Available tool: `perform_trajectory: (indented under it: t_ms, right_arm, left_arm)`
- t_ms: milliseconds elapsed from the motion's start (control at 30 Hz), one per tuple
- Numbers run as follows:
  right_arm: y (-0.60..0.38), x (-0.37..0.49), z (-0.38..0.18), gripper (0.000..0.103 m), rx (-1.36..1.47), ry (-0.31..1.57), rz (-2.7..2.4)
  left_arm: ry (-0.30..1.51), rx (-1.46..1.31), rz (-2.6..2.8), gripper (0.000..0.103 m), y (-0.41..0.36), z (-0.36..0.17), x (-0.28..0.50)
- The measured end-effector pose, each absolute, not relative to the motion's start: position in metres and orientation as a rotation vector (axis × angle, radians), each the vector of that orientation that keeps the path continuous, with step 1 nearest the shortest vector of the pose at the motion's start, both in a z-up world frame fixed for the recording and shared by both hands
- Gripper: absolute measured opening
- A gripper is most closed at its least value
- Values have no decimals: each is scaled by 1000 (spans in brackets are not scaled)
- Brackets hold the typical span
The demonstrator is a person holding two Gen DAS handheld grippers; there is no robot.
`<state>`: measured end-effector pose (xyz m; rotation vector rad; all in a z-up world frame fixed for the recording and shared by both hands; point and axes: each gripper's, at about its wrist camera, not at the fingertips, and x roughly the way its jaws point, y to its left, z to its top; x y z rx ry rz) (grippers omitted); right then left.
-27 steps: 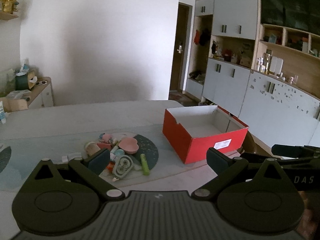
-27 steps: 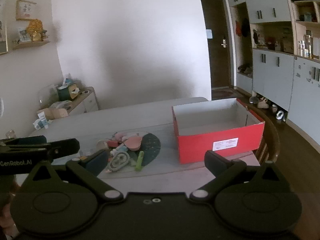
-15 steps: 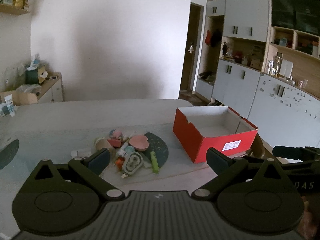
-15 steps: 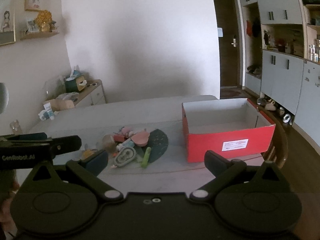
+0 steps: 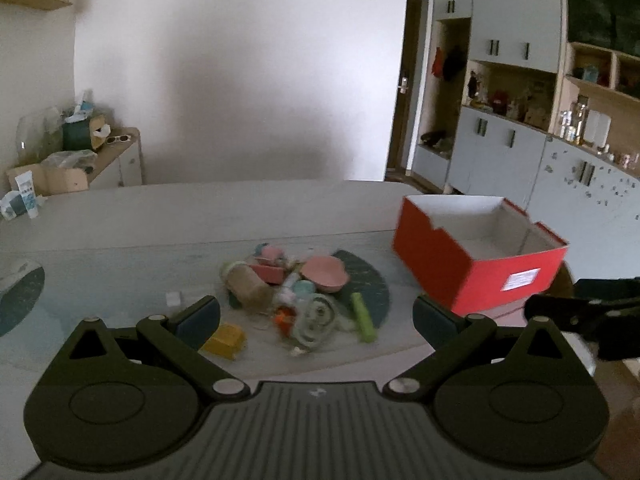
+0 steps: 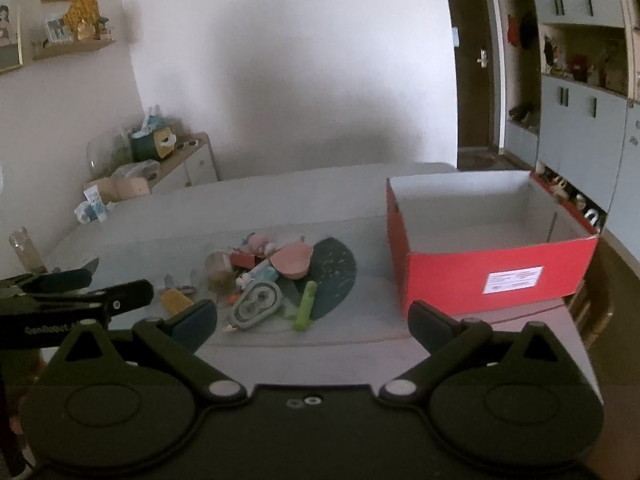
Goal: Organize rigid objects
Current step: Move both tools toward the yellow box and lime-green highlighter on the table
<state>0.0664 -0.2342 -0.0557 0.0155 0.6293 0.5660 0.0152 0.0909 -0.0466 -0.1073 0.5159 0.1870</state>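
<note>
Both sets of jaws wide open, empty. Pick outlying yellow block [image 5: 225, 340] first with left gripper [image 5: 316, 314]; carry to red box [image 6: 496, 280].

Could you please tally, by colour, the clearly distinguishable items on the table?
Red: 1, the shoebox
Pink: 1, the heart-shaped bowl
Green: 1, the marker
Yellow: 1, the block
Grey: 1, the correction tape dispenser
Total: 5
</note>
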Motion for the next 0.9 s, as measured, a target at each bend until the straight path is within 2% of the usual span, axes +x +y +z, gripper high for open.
perform_trajectory:
  t_ms: [200, 600, 900]
  right_arm:
    - [-208, 94, -77, 100, -16, 678, 584]
    - [-149, 154, -128, 83, -116, 793, 582]
    - [-122, 182, -162, 74, -181, 865, 551]
  left_arm:
    - [562, -57, 213, 103, 125, -75, 40]
    - [706, -23, 207, 103, 186, -141, 98]
    - [750, -32, 174, 102, 207, -165, 115]
